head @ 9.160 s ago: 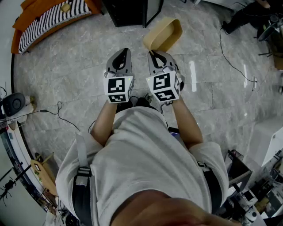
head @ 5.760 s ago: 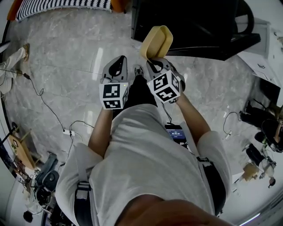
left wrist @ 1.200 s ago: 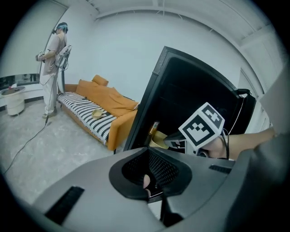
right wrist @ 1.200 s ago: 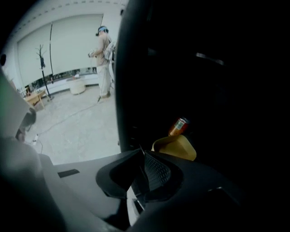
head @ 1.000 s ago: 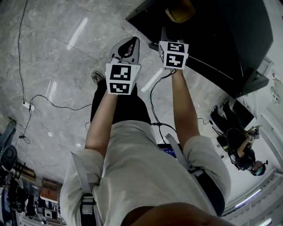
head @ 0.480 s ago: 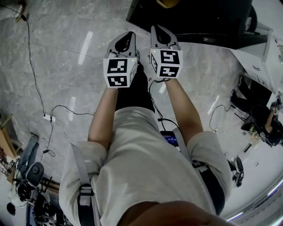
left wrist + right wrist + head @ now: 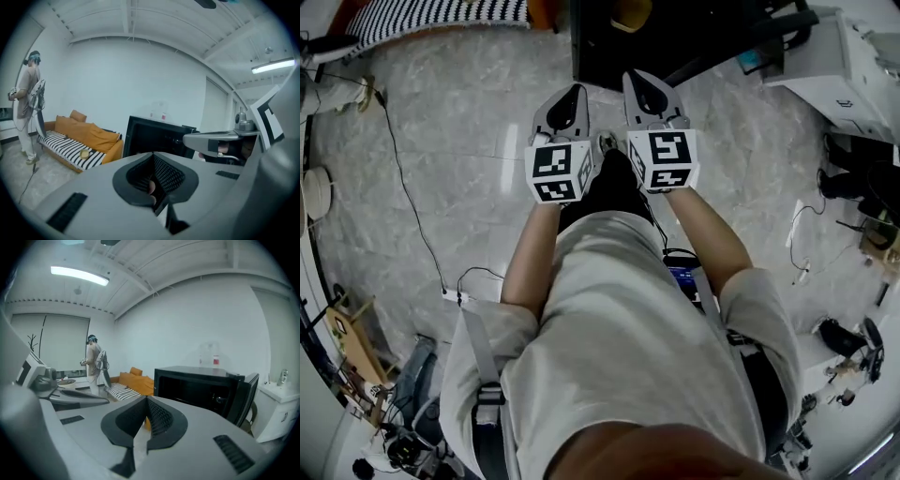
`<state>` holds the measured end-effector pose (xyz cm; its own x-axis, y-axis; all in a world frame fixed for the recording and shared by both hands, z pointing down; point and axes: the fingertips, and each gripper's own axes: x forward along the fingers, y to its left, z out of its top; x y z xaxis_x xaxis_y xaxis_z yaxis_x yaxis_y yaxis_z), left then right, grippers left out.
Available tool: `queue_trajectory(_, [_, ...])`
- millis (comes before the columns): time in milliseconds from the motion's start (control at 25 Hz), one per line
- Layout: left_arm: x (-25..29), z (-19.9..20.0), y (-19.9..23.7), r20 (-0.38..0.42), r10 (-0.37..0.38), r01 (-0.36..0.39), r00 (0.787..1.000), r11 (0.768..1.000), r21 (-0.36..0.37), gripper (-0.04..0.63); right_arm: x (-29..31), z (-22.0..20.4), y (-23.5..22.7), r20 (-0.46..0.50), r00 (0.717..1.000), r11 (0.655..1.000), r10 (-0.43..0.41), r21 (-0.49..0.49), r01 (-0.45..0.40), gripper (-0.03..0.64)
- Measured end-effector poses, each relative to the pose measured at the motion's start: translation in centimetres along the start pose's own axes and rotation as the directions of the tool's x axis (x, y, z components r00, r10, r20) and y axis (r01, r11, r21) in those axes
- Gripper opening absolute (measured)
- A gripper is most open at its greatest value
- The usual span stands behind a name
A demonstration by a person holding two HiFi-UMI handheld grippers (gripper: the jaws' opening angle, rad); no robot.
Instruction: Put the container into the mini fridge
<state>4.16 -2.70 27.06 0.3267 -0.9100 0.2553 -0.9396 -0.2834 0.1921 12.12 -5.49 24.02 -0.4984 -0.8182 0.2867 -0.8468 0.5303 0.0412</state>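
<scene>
The black mini fridge [image 7: 694, 37] stands at the top of the head view with its front open. The yellow container [image 7: 630, 11] lies inside it, cut off by the frame edge. My left gripper [image 7: 565, 101] and right gripper [image 7: 645, 89] hang side by side over the marble floor, short of the fridge, both pointing at it. Each has its jaws shut with nothing between them. The right gripper view shows the fridge [image 7: 199, 383] ahead with its door [image 7: 244, 397] swung out to the right. The fridge [image 7: 154, 136] also shows in the left gripper view.
An orange sofa with a striped cushion [image 7: 441, 14] stands left of the fridge, and a white cabinet [image 7: 853, 52] to its right. A cable [image 7: 403, 178] runs across the floor at left. Another person [image 7: 28, 103] stands by the sofa. Clutter lines the lower left and right edges.
The right gripper carried the container earlier; a second ago it reached at the fridge with the container inside. Both grippers have since drawn back and risen, side by side.
</scene>
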Motion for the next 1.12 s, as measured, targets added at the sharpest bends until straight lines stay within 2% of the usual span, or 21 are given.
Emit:
queue_trajectory(200, [-2.1, 2.6, -1.9, 0.034, -0.037, 0.035, 0.999, 0.998, 0.056, 0.012, -4.4, 2.6, 0.3, 0.048, 0.998, 0.999, -0.043, -0.006, 0.043, 0.038])
queue_trajectory(320, [-2.6, 3.4, -2.9, 0.047, -0.060, 0.056, 0.997, 0.996, 0.069, 0.012, -6.0, 3.3, 0.1, 0.062, 0.996, 0.997, -0.067, -0.039, 0.069, 0.037])
queue_trajectory(520, [-3.0, 4.2, -5.2, 0.068, -0.089, 0.084, 0.994, 0.994, 0.076, 0.012, -7.1, 3.8, -0.9, 0.074, 0.994, 0.996, -0.085, -0.020, 0.087, 0.037])
queue_trajectory(800, [-3.3, 5.0, -4.6, 0.079, -0.071, 0.064, 0.994, 0.994, 0.088, 0.012, -7.4, 3.9, -0.8, 0.102, 0.990, 0.995, -0.093, -0.017, 0.095, 0.037])
queue_trajectory(1120, [-3.8, 5.3, -4.9, 0.081, -0.094, 0.084, 0.992, 0.990, 0.115, 0.012, -7.5, 3.8, -0.2, 0.106, 0.989, 0.995, -0.099, 0.003, 0.099, 0.037])
